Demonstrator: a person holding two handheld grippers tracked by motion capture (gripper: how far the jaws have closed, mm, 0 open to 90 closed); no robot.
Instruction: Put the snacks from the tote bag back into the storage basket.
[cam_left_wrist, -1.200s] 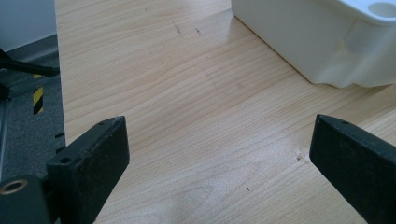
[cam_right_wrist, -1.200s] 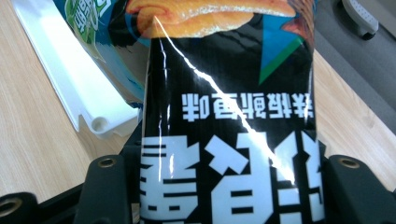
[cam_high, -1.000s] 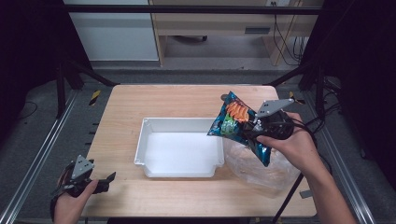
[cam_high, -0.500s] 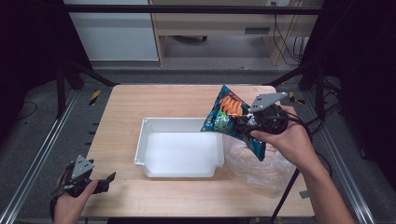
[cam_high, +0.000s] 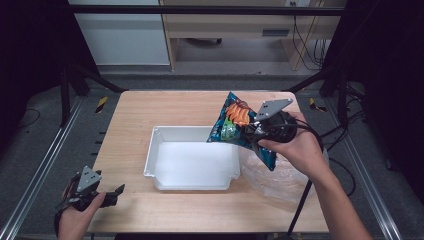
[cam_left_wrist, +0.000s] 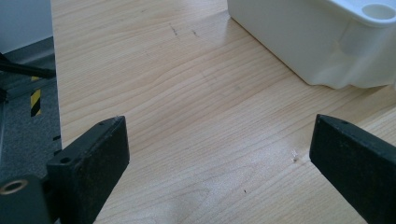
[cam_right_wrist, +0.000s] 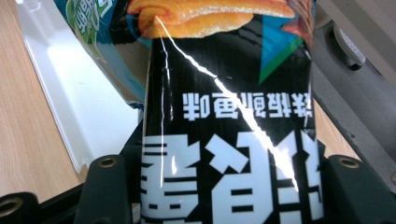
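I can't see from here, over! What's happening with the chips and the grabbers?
Right gripper shut on snack bag, held over white bin edge. Left gripper open, idle above table. Nothing in the way.

The left hand (cam_high: 75, 220) rests low at the near left corner, holding the left gripper (cam_high: 112, 192) level and pointing right, its jaws spread wide. The right forearm (cam_high: 335, 200) reaches in from the near right, angled far and left; the right hand (cam_high: 295, 147) holds the right gripper (cam_high: 252, 135) raised, pointing left, jaws clamped.
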